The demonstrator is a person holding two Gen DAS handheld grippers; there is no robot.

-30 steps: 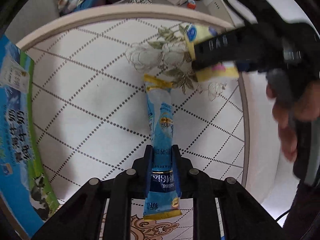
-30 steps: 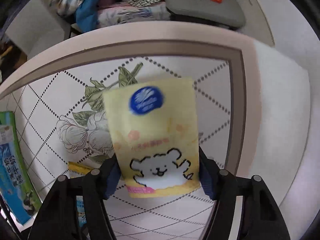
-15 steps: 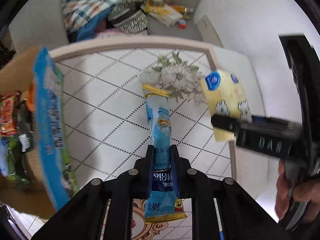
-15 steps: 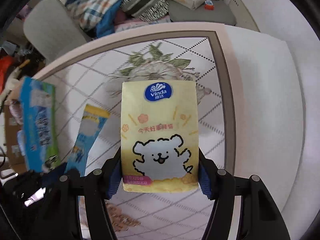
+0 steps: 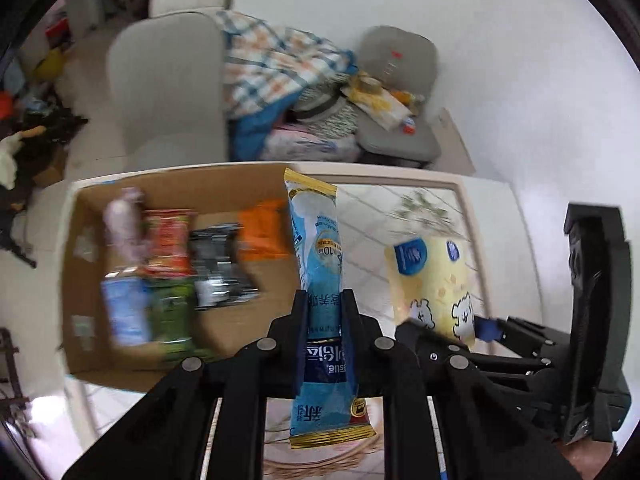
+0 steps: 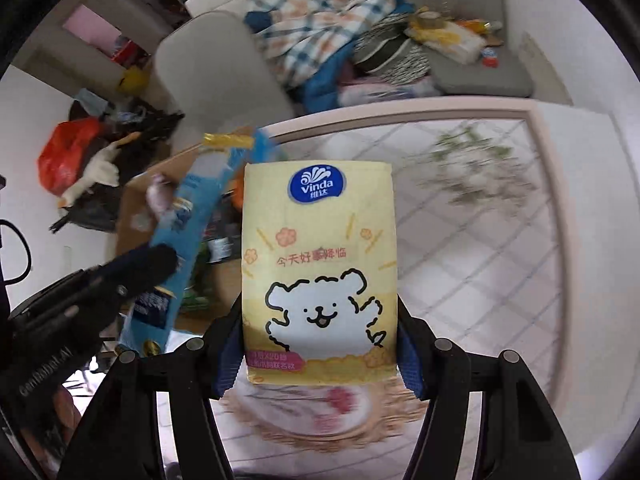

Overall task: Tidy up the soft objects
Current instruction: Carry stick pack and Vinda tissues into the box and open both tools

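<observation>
Left gripper (image 5: 325, 312) fingers clamp a blue sachet (image 5: 320, 264); right gripper (image 6: 320, 344) fingers grip a yellow tissue pack (image 6: 320, 272), both above a tiled bench (image 6: 480, 248) beside an open cardboard box (image 5: 224, 188); cluttered chairs behind.

The right gripper (image 6: 320, 344) clamps a yellow tissue pack (image 6: 319, 276) by its sides, above the patterned table (image 6: 480, 248). Left of the pack, the left gripper (image 6: 160, 264) holds a tilted blue sachet (image 6: 188, 236). Behind the sachet sits a cardboard box (image 6: 136, 200), its contents blurred.
</observation>
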